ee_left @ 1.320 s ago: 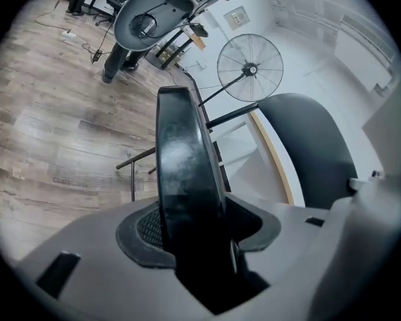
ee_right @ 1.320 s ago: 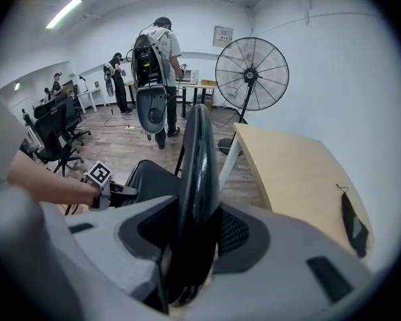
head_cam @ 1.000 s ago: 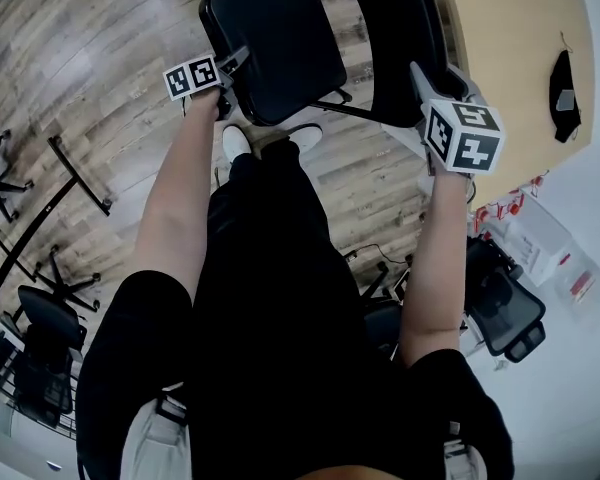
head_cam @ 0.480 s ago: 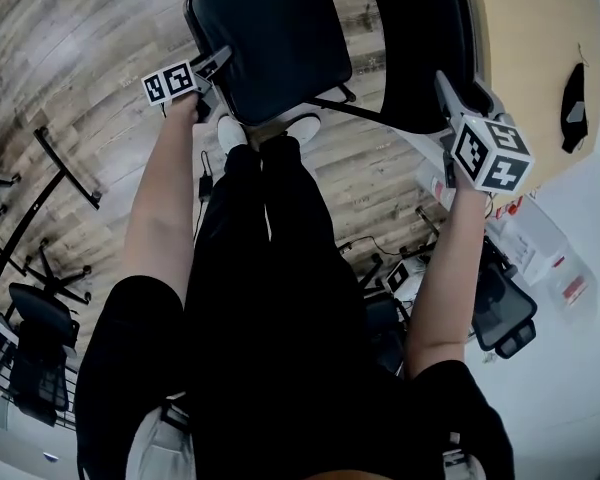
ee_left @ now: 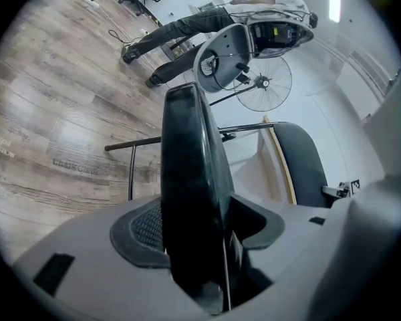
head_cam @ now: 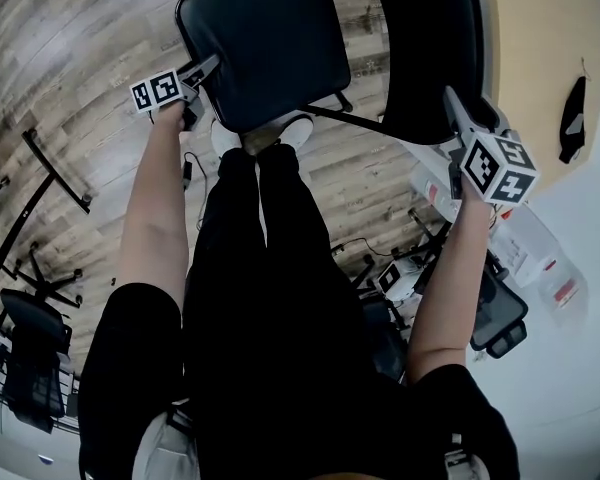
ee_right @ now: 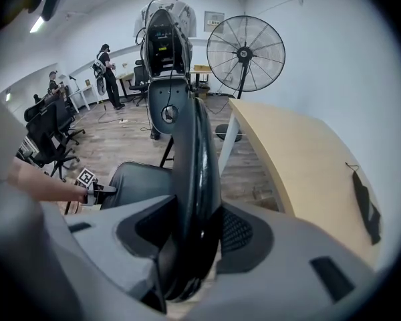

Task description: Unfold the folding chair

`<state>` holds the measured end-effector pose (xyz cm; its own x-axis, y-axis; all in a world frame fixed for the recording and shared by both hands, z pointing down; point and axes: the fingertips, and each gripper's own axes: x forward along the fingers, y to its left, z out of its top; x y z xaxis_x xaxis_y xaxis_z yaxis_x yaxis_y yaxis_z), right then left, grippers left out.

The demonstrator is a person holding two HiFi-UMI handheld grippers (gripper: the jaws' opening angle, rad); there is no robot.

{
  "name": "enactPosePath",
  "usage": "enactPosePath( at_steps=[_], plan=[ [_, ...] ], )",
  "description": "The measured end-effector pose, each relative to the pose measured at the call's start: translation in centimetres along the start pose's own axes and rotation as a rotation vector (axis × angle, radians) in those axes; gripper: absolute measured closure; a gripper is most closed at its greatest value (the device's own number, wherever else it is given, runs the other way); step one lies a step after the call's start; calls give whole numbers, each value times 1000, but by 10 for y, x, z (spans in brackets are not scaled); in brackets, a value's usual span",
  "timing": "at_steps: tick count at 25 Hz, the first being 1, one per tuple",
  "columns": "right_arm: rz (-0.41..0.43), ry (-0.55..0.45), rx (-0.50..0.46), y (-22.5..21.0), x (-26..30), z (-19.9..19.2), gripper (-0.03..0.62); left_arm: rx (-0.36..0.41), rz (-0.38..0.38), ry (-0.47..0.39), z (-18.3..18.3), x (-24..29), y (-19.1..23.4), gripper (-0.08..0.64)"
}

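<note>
Folding chair (head_cam: 345, 108): standing on the wooden floor (head_cam: 80, 48) just ahead of my feet and beside the pale table (head_cam: 540, 48), with its two black panels set apart at an angle.
Seat (head_cam: 270, 38): lying nearly flat, its top facing up towards me.
Backrest (head_cam: 425, 38): rising at the seat's right in the head view.
Left gripper (head_cam: 202, 70): I am gripping the seat's edge. The jaws are opening, with the cushion rim between them and against the pads.
Right gripper (head_cam: 450, 98): I am gripping the backrest's edge. The jaws are opening, with the pads on both of its faces.
Background: a standing fan (ee_right: 246, 44) is showing beyond the chair.
</note>
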<state>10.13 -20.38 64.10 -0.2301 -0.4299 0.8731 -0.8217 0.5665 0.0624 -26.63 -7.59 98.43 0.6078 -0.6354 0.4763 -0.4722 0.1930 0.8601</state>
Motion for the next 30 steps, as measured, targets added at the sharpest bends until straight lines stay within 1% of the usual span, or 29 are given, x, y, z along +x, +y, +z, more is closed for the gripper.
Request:
enactPosePath(
  at_steps=[11,21,30],
  plan=[
    [2,35,-12,8,27,-10,413,-35,40,21,-4,-7,57,287],
    [22,17,1,3,43,-23,410,-55,33,13,-11,-2,87,277],
    [23,-2,15,2,54,-31,405,-43,32,-21,-9,-2,104,270]
  ],
)
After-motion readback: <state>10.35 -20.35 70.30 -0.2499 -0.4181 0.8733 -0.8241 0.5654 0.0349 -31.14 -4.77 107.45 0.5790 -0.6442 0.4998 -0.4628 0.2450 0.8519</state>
